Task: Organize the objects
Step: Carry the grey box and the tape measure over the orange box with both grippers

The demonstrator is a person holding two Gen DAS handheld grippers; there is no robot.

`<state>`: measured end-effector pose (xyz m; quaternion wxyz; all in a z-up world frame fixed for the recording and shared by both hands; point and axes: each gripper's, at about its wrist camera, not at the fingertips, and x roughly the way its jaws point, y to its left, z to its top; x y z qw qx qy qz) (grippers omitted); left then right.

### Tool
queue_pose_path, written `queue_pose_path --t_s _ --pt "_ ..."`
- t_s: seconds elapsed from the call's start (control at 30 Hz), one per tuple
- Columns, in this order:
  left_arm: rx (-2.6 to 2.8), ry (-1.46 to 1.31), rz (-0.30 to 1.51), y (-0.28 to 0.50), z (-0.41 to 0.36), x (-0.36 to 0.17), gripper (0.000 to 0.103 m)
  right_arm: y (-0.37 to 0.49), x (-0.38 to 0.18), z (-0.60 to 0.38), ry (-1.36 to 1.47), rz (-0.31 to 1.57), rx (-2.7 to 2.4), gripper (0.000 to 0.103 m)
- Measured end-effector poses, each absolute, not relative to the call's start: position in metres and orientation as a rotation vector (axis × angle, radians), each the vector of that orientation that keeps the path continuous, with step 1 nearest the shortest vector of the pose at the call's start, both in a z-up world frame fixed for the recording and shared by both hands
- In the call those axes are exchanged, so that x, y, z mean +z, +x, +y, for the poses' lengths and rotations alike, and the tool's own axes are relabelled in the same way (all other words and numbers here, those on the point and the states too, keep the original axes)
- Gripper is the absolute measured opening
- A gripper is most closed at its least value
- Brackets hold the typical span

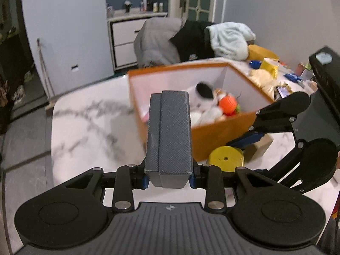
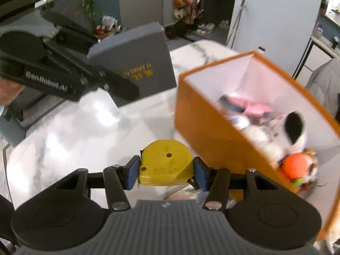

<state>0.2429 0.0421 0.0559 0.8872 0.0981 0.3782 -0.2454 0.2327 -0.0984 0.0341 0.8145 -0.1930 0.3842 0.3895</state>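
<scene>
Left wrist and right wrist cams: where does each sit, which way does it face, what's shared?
Left wrist: on the left gripper, angled down along its fingers past the held grey box to the orange box; right gripper alongside.
Right wrist: on the right gripper, angled down over the held yellow tape measure.
Shared: both held items, orange box, marble table.
</scene>
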Motion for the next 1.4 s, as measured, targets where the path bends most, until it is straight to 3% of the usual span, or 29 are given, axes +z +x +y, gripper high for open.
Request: queue_pose_path --t_s 0.37,0.9,1.4 --pt "-0.523 0.270 0.785 0.291 -0.027 0.074 0.039 0.278 0.093 -0.150 -0.355 0.742 0.705 0.056" --pt "-0.432 0.312 0.935 0.348 -0.058 0.022 0.039 0.334 0.046 -0.175 -0.309 0.818 0.656 0.056" --pt "-0.334 0.379 1.037 0.376 -0.054 -0.005 0.039 0.352 0.013 -0.120 -0.366 0.827 0.736 0.056"
